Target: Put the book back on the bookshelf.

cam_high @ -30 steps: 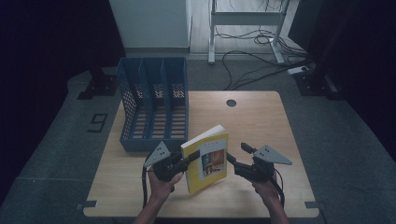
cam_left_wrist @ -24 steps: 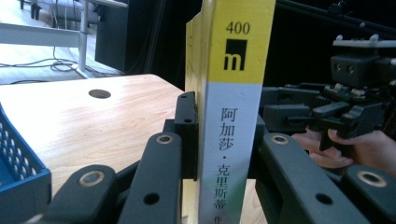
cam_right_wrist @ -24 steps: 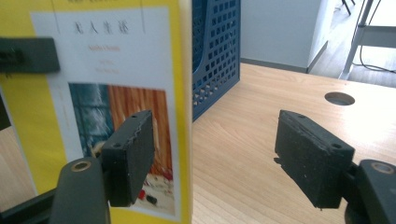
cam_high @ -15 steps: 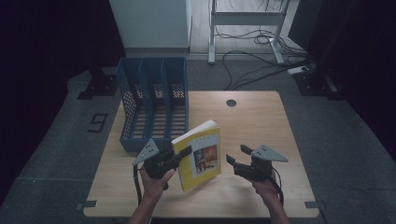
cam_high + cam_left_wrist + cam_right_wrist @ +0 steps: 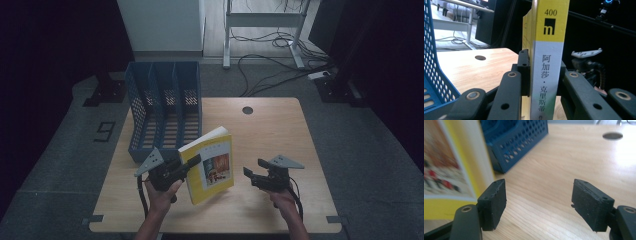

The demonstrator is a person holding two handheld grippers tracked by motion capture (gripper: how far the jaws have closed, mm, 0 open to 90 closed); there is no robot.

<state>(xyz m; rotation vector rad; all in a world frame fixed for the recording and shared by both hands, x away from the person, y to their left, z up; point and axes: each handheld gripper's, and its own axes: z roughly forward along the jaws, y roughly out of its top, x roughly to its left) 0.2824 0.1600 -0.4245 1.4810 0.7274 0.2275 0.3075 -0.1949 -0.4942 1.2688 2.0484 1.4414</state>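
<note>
Yellow paperback (image 5: 210, 165) hanging upright over the wooden table (image 5: 300, 130), clamped at the spine by the left gripper (image 5: 187, 165); blue file rack (image 5: 165, 107) waiting at eleven o'clock; right gripper (image 5: 255, 172) idling at three o'clock. Left gripper view: pads squeezing the spine (image 5: 547, 72) low, so risking the book pivoting or slipping. Right gripper view: jaws standing apart, gripping nothing, cover (image 5: 446, 170) at nine o'clock, possibly bumping it.

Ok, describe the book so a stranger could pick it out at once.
Start at the wooden table and find the blue file rack at its back left. In front of the rack, the book stands upright, clamped by its spine in the left gripper. It is the one bright yellow thing, with a picture on its cover.
</note>
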